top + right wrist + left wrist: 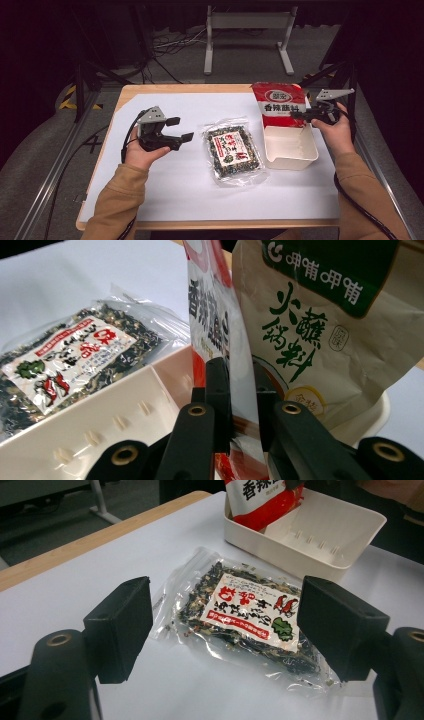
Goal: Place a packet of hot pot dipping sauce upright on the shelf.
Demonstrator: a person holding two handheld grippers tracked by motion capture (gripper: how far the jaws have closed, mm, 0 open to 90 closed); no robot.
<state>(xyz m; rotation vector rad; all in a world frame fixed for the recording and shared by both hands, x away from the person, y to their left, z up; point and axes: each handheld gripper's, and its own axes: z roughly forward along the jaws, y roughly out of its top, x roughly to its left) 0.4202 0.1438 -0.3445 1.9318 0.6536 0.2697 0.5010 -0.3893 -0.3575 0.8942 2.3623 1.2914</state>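
A clear bag of dark dried mix (232, 150) with a red-and-white label lies flat mid-table. To its right stands a white tray (292, 150). A red pouch (277, 102) stands upright at the tray's far end, its lower edge inside. My right gripper (299, 115) is shut on that red pouch's (205, 305) right edge, the jaws (242, 385) pinching it. A beige pouch with green lettering (325, 340) rises just behind it. My left gripper (172, 131) is open, held left of the clear bag (245, 610), which lies beyond its jaws (225, 605) with nothing between them.
White paper (190, 190) covers the wooden table, whose edge (185, 88) shows at the back. The tray's near half (320, 535) holds nothing. A metal stand (247, 22) and cables sit on the floor behind. Dark rails flank both sides of the table.
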